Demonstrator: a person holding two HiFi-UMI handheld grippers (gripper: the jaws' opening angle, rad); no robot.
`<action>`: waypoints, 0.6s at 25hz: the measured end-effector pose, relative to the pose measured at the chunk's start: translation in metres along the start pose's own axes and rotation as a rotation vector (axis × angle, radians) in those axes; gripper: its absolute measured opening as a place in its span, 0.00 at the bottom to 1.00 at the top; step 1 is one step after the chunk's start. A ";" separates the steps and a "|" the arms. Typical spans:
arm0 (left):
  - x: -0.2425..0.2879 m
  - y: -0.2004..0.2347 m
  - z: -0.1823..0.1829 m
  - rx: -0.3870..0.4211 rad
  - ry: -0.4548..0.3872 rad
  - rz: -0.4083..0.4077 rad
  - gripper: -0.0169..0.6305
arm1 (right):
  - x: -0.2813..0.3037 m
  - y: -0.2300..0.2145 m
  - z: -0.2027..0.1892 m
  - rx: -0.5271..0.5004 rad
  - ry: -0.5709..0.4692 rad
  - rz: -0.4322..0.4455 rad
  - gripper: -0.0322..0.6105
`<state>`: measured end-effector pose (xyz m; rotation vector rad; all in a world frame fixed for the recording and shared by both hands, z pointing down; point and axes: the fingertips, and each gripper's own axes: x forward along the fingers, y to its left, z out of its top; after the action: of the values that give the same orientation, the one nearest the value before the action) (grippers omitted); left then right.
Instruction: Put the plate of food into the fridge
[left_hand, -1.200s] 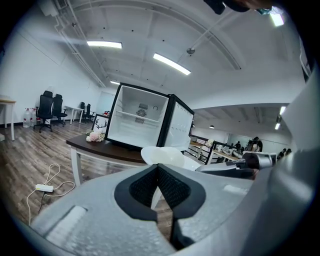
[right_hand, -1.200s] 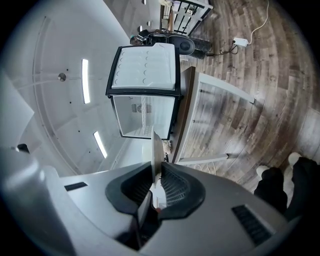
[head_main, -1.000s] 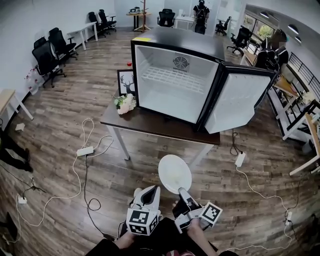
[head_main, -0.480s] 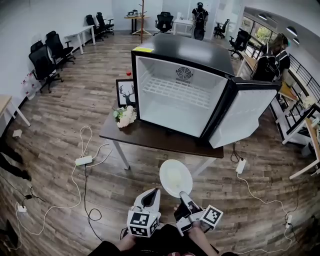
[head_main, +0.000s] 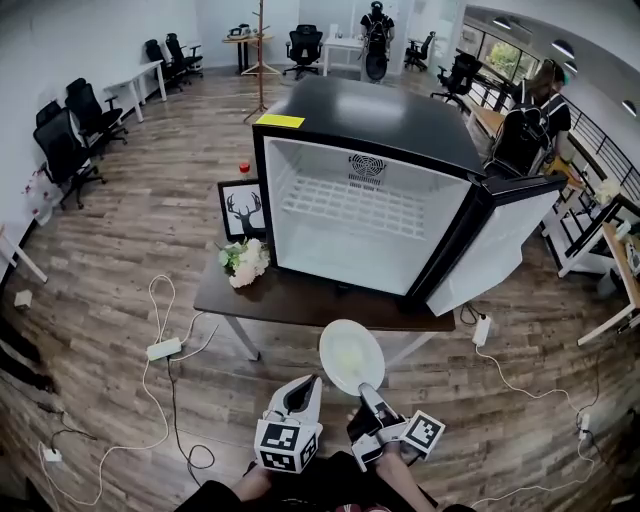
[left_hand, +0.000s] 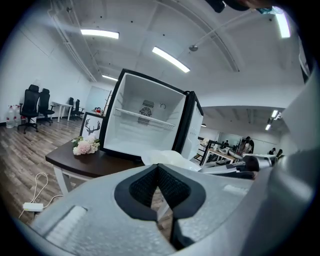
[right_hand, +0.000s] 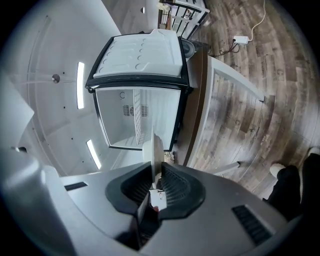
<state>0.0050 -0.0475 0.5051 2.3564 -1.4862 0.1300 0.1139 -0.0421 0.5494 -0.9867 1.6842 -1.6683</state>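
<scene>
The white plate (head_main: 350, 357) carries a pale portion of food and hangs level above the floor, just short of the dark table (head_main: 300, 297). My right gripper (head_main: 364, 389) is shut on its near rim, and the right gripper view shows the plate (right_hand: 153, 149) edge-on between the pads. The left gripper (head_main: 299, 386) is beside it on the left, shut and empty. In the left gripper view the plate (left_hand: 168, 157) shows just past the left gripper (left_hand: 158, 165). The fridge (head_main: 355, 215) stands on the table, its door (head_main: 495, 250) swung wide to the right and its white inside bare.
White flowers (head_main: 245, 262) and a framed deer picture (head_main: 240, 211) sit on the table left of the fridge. Power strips (head_main: 165, 349) and cables lie on the wood floor. Office chairs (head_main: 62, 140) stand at the far left. A person (head_main: 528, 118) is behind the fridge door.
Both grippers and the plate have come closer to the table and the fridge, which now look larger and nearer. The grip on the plate is unchanged.
</scene>
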 end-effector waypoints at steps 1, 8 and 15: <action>0.004 0.007 0.003 0.004 0.001 -0.010 0.04 | 0.007 0.001 0.000 0.003 -0.012 0.001 0.14; 0.022 0.045 0.020 0.029 0.007 -0.065 0.04 | 0.044 0.001 -0.003 0.020 -0.090 -0.004 0.14; 0.031 0.074 0.027 0.039 0.013 -0.082 0.04 | 0.071 0.005 -0.005 0.013 -0.128 0.002 0.14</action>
<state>-0.0500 -0.1118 0.5059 2.4379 -1.3911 0.1550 0.0692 -0.0973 0.5525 -1.0623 1.5881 -1.5781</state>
